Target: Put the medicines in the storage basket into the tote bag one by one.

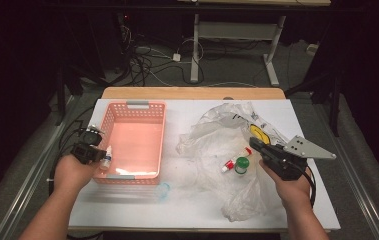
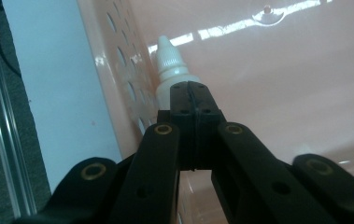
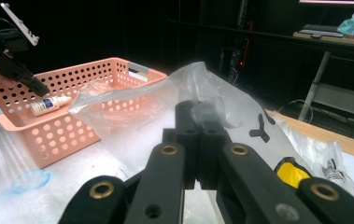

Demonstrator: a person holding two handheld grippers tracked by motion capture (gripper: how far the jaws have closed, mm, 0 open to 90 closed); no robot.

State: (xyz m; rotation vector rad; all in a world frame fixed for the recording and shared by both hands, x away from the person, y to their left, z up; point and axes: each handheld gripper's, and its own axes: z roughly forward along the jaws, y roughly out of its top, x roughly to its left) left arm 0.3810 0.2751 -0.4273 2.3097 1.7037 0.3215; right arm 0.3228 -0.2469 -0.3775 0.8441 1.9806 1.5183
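Left tool [image 1: 96, 152] clamps dropper bottle [image 1: 106, 159] over pink basket [image 1: 136, 106]; right tool [image 1: 257, 145] pinches plastic bag [image 1: 212, 135] film.
Bottle looks light, rigid, slick: grip mid-body. Bag limp, slippery.

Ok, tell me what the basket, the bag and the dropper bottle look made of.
Basket: rigid pink plastic, glossy; moulded rows of holes and bright glare on its floor.
Bag: thin clear plastic film; crinkled, see-through, held by the right gripper.
Dropper bottle: white plastic, probably; ribbed cap, slight sheen, held by the left gripper.
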